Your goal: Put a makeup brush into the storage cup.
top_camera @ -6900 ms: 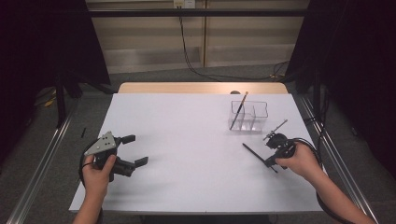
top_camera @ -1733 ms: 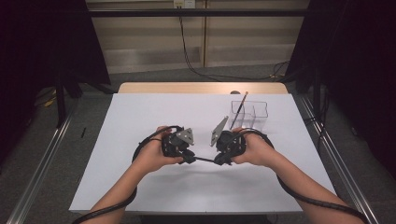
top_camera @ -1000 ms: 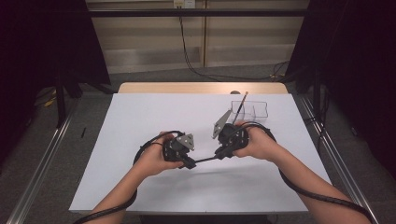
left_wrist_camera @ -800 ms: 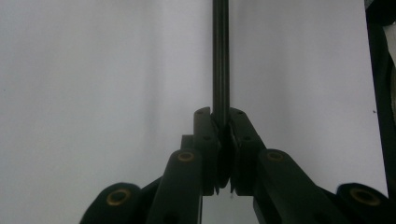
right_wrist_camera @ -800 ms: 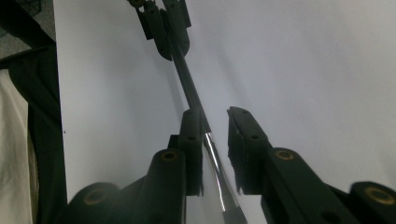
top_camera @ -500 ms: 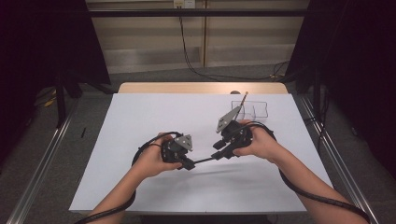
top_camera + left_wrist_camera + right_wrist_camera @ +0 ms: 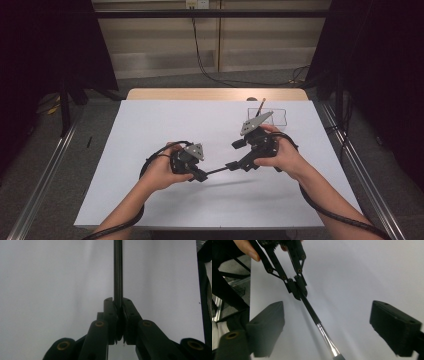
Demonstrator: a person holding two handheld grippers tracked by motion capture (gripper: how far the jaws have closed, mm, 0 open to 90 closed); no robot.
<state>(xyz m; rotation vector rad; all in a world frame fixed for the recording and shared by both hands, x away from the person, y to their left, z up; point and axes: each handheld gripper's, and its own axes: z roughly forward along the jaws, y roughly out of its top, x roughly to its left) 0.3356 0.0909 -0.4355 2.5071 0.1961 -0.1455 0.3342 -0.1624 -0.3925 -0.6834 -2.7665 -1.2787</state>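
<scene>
Thin dark rod [image 7: 215, 171], brush-like with a shiny metal ferrule [image 7: 325, 336] partway along, hangs level just above the white desk sheet [image 7: 150, 120], roughly mid-desk and a bit toward the near edge. It spans the gap between the two grippers.

Left gripper [image 7: 197, 176]: clamped tight on one end of the rod. In the left gripper view the pads [image 7: 111, 315] pinch the shaft [image 7: 118, 272] on both sides and the rod runs straight out from them over the sheet.

Right gripper [image 7: 235, 155]: jaws spread wide, have just been opening. In the right gripper view the rod [image 7: 312, 312] passes between the two black pads [image 7: 265, 326] with clear space on each side, no contact. The rod is carried by the left gripper alone.

Both hands sit close together, left hand [image 7: 160, 172] and right hand [image 7: 282, 155] facing each other across the rod.

Clear plastic box [image 7: 272, 117] stands behind the right gripper, near the far right corner of the desk, with another thin stick [image 7: 261, 105] leaning in it.
</scene>
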